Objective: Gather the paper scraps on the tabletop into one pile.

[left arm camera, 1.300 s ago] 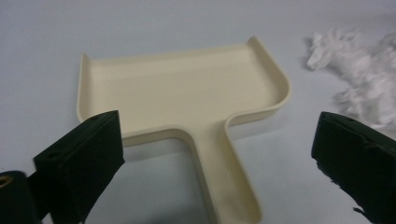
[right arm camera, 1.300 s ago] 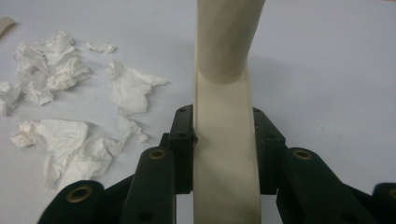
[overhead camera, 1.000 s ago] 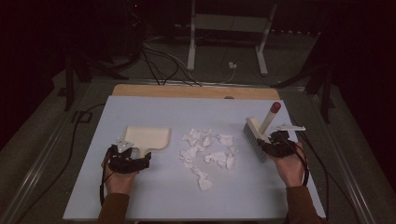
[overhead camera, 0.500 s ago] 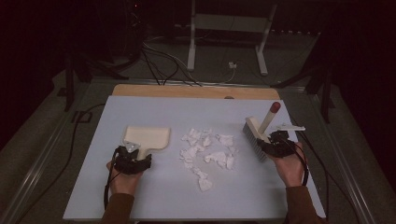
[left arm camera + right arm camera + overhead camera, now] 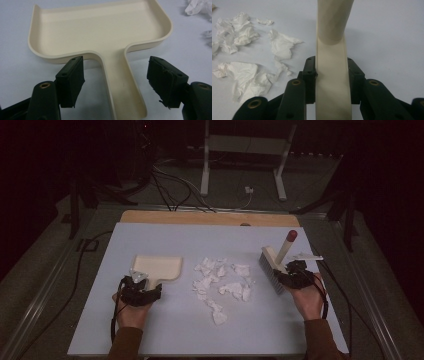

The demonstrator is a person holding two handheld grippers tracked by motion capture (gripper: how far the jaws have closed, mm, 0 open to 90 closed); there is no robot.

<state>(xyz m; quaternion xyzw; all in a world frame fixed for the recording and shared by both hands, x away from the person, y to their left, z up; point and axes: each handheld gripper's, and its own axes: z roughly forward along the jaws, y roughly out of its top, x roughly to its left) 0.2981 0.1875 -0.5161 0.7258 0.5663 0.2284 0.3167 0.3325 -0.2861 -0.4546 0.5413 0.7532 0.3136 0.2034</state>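
Left hand [image 5: 131, 312]: comes in from the bottom edge at the left of the high view, on the pale blue-grey surface [image 5: 165, 335], carrying the left gripper [image 5: 138, 289].
Left gripper: sits just behind the dustpan handle; in the left gripper view its jaws stand spread apart, one on each side of the handle, neither pad touching it.
Dustpan [image 5: 100, 27]: cream plastic, lying flat on the surface left of centre, open tray pointing away from the person, handle [image 5: 122, 85] pointing back between the released jaws.
Paper scraps [image 5: 222, 282]: crumpled white pieces scattered loosely across the middle of the surface, between the dustpan and the brush; one piece lies apart, nearer the person.
Scraps in the right gripper view [image 5: 244, 65]: several lie to the left of the jaws, near but not touching them.
Brush [image 5: 274, 265]: cream body with a dark bristle row along its left edge and a handle tilted up and away, ending in a red tip [image 5: 291, 235].
Right gripper [image 5: 332, 75]: its jaws are clenched on the flat cream back of the brush, a pad pressed against each side, the round handle rising ahead of them.
Right hand [image 5: 307, 297]: at the right of the high view, holding that gripper over the surface's right side, a cable trailing beside it.
Wooden board [image 5: 210, 217]: a tan strip showing along the far edge of the surface.
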